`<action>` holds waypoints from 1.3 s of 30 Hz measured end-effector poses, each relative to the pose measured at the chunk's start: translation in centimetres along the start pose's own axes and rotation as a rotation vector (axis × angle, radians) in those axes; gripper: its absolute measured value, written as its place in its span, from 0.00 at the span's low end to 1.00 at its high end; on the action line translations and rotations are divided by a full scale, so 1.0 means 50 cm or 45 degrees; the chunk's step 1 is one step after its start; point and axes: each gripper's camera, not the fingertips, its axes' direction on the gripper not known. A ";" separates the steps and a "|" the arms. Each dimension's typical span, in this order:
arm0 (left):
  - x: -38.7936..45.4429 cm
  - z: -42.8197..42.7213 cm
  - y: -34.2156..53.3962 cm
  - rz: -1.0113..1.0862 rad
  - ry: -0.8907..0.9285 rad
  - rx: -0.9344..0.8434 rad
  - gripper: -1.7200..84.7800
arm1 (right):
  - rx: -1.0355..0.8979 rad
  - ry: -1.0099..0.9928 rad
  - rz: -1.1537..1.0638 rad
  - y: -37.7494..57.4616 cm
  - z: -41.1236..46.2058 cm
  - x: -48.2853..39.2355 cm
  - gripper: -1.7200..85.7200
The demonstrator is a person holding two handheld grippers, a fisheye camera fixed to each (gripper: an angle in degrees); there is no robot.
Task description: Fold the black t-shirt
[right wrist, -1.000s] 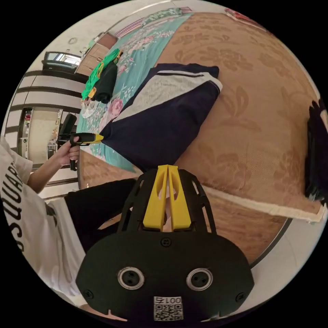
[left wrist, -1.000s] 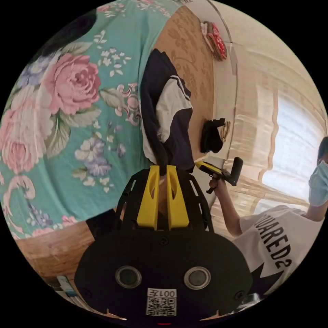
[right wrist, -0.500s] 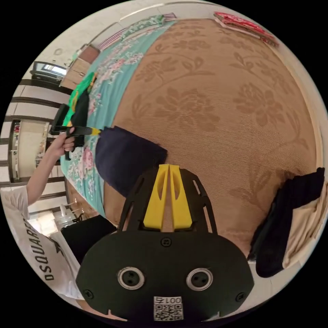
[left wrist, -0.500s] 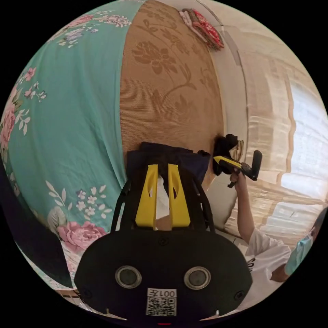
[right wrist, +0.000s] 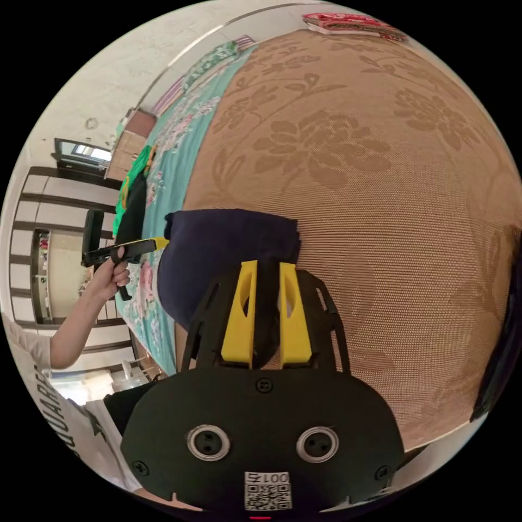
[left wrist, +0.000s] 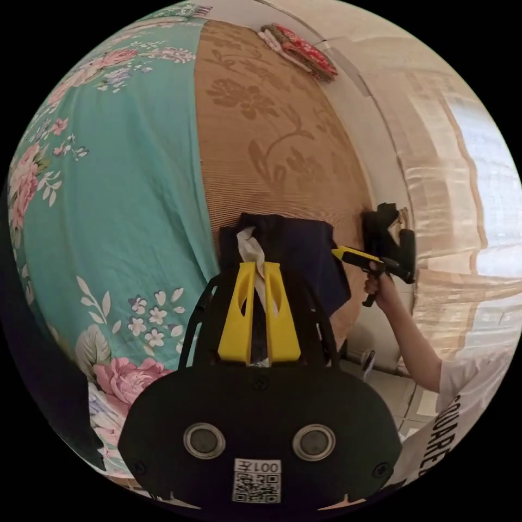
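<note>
1. Bed surface: tan woven mat (right wrist: 380, 179) w/ leaf pattern, teal floral sheet (left wrist: 119, 179) alongside it; curtains at the edge of left gripper view, wardrobe at the edge of right gripper view.
2. Black t-shirt (right wrist: 223, 255) lies on the mat near the mat/sheet border, already a compact folded bundle; white inner fabric peeks out at one corner in left gripper view (left wrist: 251, 247).
3. Left gripper (left wrist: 255, 272): jaws narrow, small gap, shirt cloth runs between them — looks like they're pinching the edge, but pad contact can't be confirmed.
4. Right gripper (right wrist: 266, 272): jaws apart a bit, dark cloth sits in the gap; looks like grip is slackening or loose, can't say for sure.
5. Each gripper is also seen from the other cam, at opposite ends of the bundle, each held by a hand (right wrist: 111, 269).
6. Judgement, step in hand: laying down / finishing a fold. To do well: keep both ends level, lower the edge flat, line it up w/ the layer underneath, tuck the white bit in, open jaws only once cloth rests on the mat, then pull straight back so nothing drags.
7. Other stuff: dark clothes pile (left wrist: 380, 223) at the mat edge, red folded item (left wrist: 299, 46) at the far end, green garment (right wrist: 133, 179) on the sheet.
8. Writing: QR sticker on each gripper body, digits too small to trust; partial block letters on the person's white tee (left wrist: 451, 429), cut off by the frame.
</note>
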 end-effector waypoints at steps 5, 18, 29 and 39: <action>-0.015 0.009 -0.015 -0.269 0.113 0.146 0.02 | 0.076 0.112 -0.022 0.041 -0.085 0.001 0.06; 0.080 0.111 -0.003 0.037 0.104 -0.015 0.14 | 0.069 -0.107 0.141 0.235 -0.141 0.027 0.15; 0.101 0.224 -0.070 0.027 0.407 -0.016 0.03 | 0.129 -0.554 0.239 0.322 -0.262 0.144 0.04; 0.234 0.308 -0.129 -0.185 0.973 0.056 0.01 | 0.189 -0.700 0.258 0.381 -0.527 0.180 0.03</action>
